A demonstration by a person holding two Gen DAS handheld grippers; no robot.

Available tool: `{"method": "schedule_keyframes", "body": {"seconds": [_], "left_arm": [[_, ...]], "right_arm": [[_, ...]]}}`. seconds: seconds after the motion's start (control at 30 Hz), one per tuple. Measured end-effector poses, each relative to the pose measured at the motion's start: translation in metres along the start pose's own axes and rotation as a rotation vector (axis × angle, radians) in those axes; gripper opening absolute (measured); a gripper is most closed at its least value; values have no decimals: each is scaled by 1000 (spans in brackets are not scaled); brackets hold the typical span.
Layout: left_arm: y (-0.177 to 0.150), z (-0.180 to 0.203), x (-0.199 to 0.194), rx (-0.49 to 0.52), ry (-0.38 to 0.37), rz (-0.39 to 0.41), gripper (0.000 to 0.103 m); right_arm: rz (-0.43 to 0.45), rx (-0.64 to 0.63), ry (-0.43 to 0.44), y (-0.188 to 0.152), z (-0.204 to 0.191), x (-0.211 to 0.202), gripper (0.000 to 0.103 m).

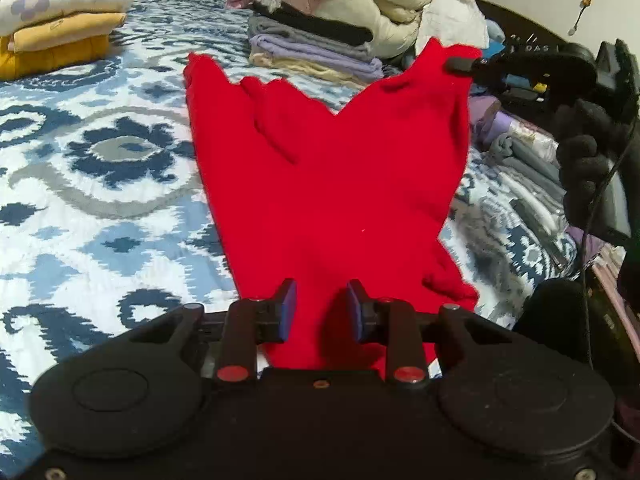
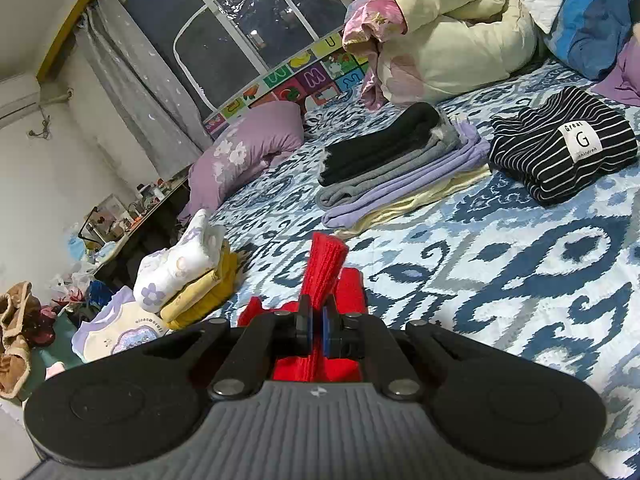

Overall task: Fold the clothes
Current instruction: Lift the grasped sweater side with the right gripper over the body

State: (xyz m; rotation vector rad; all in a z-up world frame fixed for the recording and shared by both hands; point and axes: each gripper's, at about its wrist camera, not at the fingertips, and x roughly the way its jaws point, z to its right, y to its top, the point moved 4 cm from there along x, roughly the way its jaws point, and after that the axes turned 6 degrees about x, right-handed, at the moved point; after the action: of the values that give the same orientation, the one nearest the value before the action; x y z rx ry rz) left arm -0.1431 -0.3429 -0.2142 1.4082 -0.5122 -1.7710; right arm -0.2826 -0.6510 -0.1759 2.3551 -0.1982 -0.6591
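Right claw [image 2: 317, 330] clamped, left claw [image 1: 322, 310] parted

Home bedroom: patterned bedspread [image 2: 520, 264], pillow [image 2: 244, 152], curtained window [image 2: 240, 28], folded clothes [image 2: 400, 160].

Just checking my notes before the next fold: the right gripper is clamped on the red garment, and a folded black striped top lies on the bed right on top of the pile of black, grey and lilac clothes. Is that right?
Not quite. The right gripper is clamped on the red garment, but the striped top lies on the bed beside the pile, apart from it, not on top. The right wrist view shows this.
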Motion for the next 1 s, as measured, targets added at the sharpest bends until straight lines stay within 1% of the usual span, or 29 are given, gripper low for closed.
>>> {"method": "schedule_keyframes", "body": {"seconds": [0.07, 0.13, 0.3, 0.57, 0.67, 0.77, 0.9, 1.0], "left_arm": [[2, 0, -3, -1, -10, 15, 26], [2, 1, -1, 2, -8, 11, 26], [-5, -1, 9, 20, 31, -48, 26], [-6, -7, 10, 15, 16, -74, 26], [-1, -8, 4, 11, 4, -44, 26], [8, -15, -1, -18, 2, 3, 26], [24, -27, -7, -32, 47, 77, 26], [38, -39, -7, -37, 95, 118, 26]], "right_arm": [[-6, -5, -1, 1, -1, 0, 6], [-16, -10, -6, 1, -1, 2, 6], [-36, -17, -5, 0, -2, 4, 6], [-65, -15, -19, -5, 9, 7, 6], [-77, -4, -19, -11, 17, 9, 6], [-83, 20, -16, -16, 28, 10, 6], [-77, 68, 2, -23, 43, 8, 6], [-62, 103, 26, -29, 55, 2, 6]]}}
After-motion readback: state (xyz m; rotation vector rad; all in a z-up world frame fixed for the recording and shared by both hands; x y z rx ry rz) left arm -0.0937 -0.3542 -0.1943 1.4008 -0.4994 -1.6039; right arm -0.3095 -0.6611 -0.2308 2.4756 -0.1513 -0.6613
